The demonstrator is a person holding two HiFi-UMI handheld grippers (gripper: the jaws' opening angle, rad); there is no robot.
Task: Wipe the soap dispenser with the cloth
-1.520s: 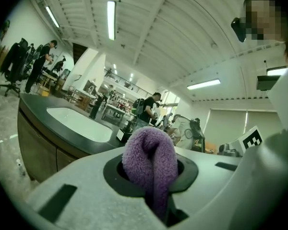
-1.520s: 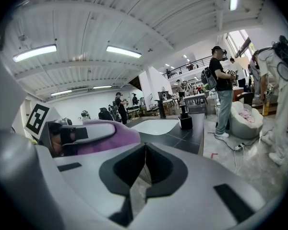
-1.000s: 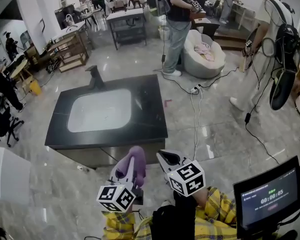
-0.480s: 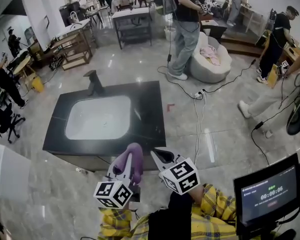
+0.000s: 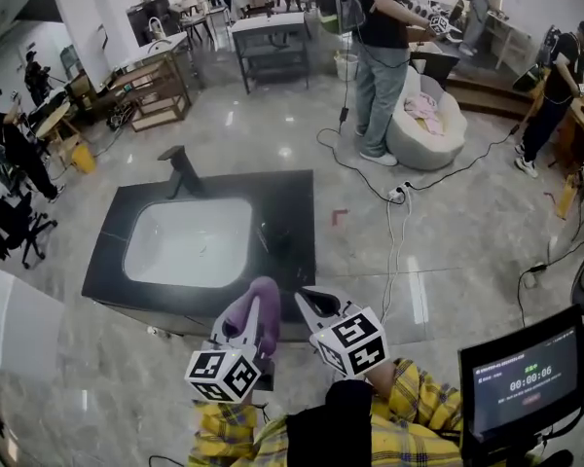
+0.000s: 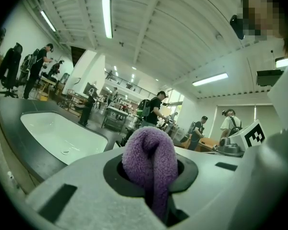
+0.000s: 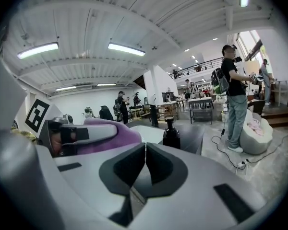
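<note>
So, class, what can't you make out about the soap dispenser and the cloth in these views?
- Soap dispenser: head view, too small and dark for detail; right gripper view, base behind the right gripper.
- Cloth: left gripper view, lower end buried between the left gripper's jaws.
- Sink basin: left gripper view, one corner hidden behind that gripper.
</note>
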